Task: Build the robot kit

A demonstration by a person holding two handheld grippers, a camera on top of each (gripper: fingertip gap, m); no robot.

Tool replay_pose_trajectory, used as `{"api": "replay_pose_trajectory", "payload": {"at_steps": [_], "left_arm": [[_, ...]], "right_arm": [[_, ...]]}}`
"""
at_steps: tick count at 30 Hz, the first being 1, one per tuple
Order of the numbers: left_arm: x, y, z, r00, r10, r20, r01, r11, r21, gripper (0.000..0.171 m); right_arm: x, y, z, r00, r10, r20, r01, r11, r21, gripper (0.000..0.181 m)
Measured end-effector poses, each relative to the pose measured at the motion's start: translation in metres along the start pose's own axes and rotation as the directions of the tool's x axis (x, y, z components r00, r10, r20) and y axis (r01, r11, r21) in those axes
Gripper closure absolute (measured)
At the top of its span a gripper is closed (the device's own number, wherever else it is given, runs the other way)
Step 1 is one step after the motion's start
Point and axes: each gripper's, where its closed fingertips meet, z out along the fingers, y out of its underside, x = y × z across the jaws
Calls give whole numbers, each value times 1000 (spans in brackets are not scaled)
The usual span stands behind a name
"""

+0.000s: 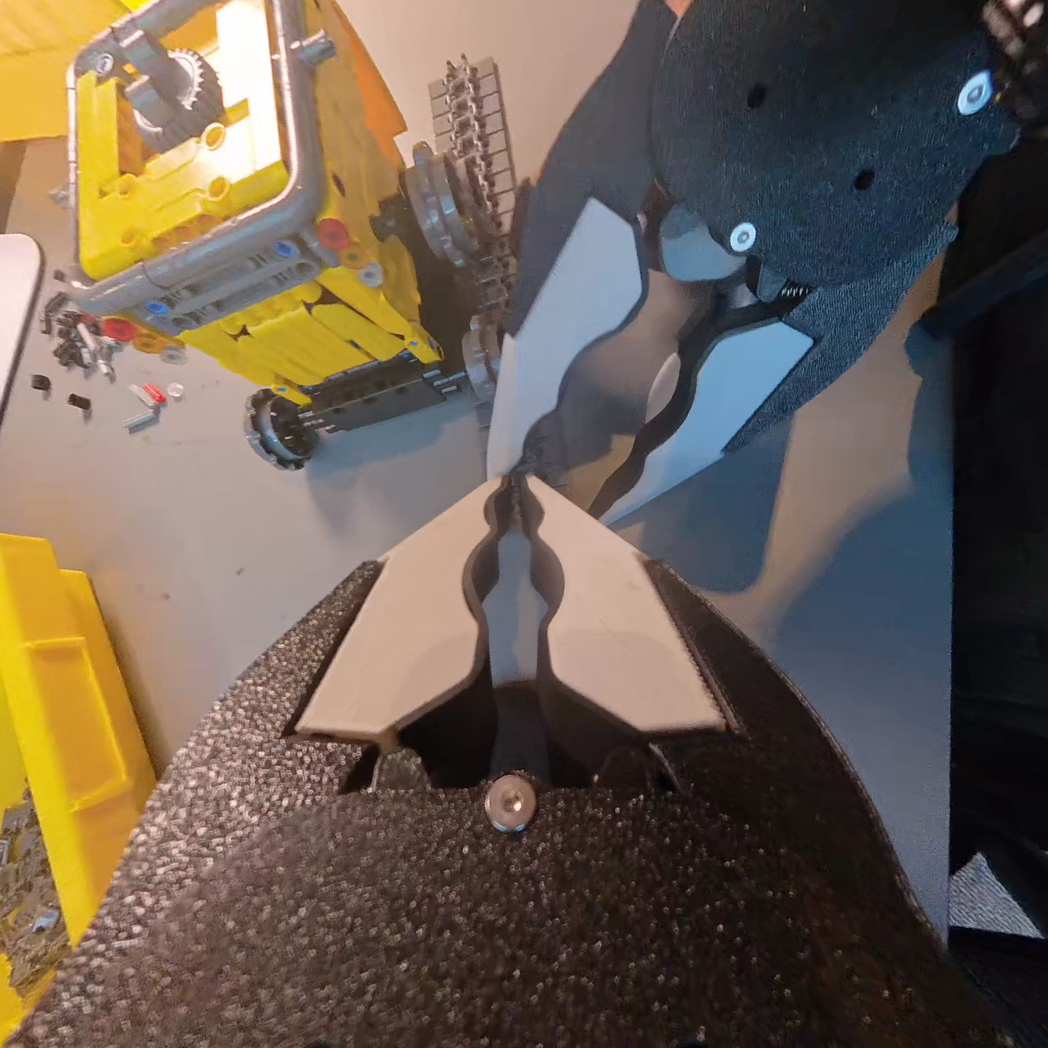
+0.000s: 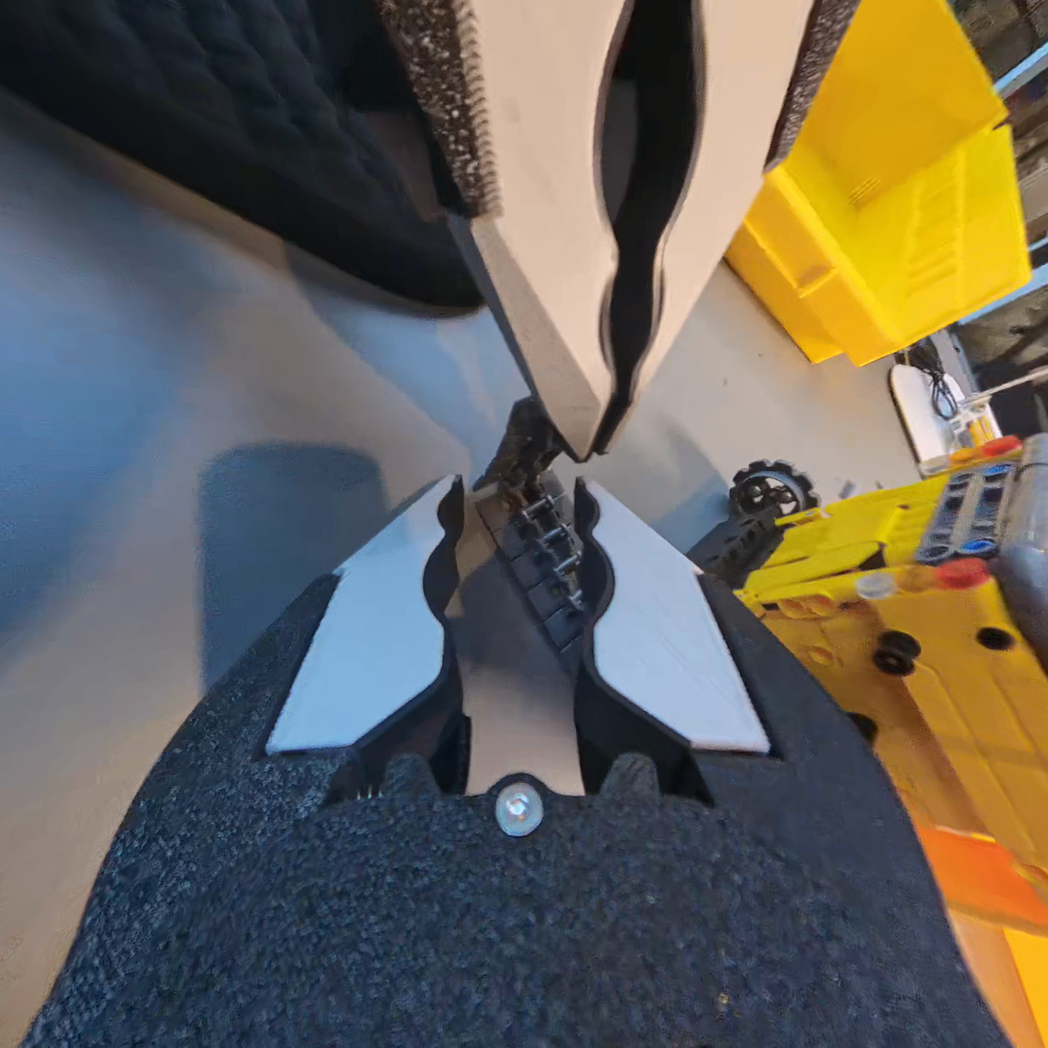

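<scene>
My left gripper [image 1: 515,482] is shut on the end of a black track chain [image 2: 544,561], a dark strip pinched between its tips just above the grey table. In the right wrist view it [image 2: 592,448] comes down from the top onto that end. My right gripper [image 2: 519,485] is open. The chain runs between its fingers and the left pad stands clear of it. In the left wrist view the right gripper [image 1: 553,487] reaches in from the upper right, tips spread around mine. A yellow brick-built vehicle [image 1: 227,198] stands beyond, more track chain [image 1: 470,142] hanging on its side.
A yellow bin [image 1: 56,680] stands at the left, and also shows in the right wrist view [image 2: 884,227]. Small loose parts [image 1: 85,340] lie by the vehicle. A toothed wheel [image 1: 278,425] sits at its low end. A dark padded thing [image 2: 198,113] lies at the table's edge. Only a small space, under 4 cm, lies between the two pairs of fingers.
</scene>
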Motion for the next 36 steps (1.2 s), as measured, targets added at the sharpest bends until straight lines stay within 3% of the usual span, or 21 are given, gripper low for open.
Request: {"api": "replay_pose_trajectory", "payload": {"at_steps": [5,10,13,16,20,24,29,36], "left_arm": [[-15,-9,-25,990,-140,-18,141,973,185,168],[-19,12,-38,978,-207,-34,210,952,224,141],[-15,21,-31,984,-169,-53,176,955,238,133],[-28,13,-19,988,-153,-18,152,953,262,136],[-31,-21,1,992,-93,-82,114,947,300,139],[-25,-45,21,991,-16,-134,56,953,298,153],[-29,-55,38,993,-55,-104,82,959,272,160],[-30,-60,42,995,-88,-36,95,953,288,160]], "right_arm": [[3,-5,3,999,47,-2,-47,998,29,177],[12,-11,-7,982,188,19,-189,977,102,177],[19,-12,-18,960,277,42,-281,950,135,177],[22,-9,-28,935,349,70,-356,923,146,178],[31,-1,-44,906,418,70,-423,892,157,178],[39,14,-55,882,469,52,-471,869,150,179],[43,28,-62,851,522,49,-524,840,141,180],[52,35,-71,807,582,96,-590,791,162,166]]}}
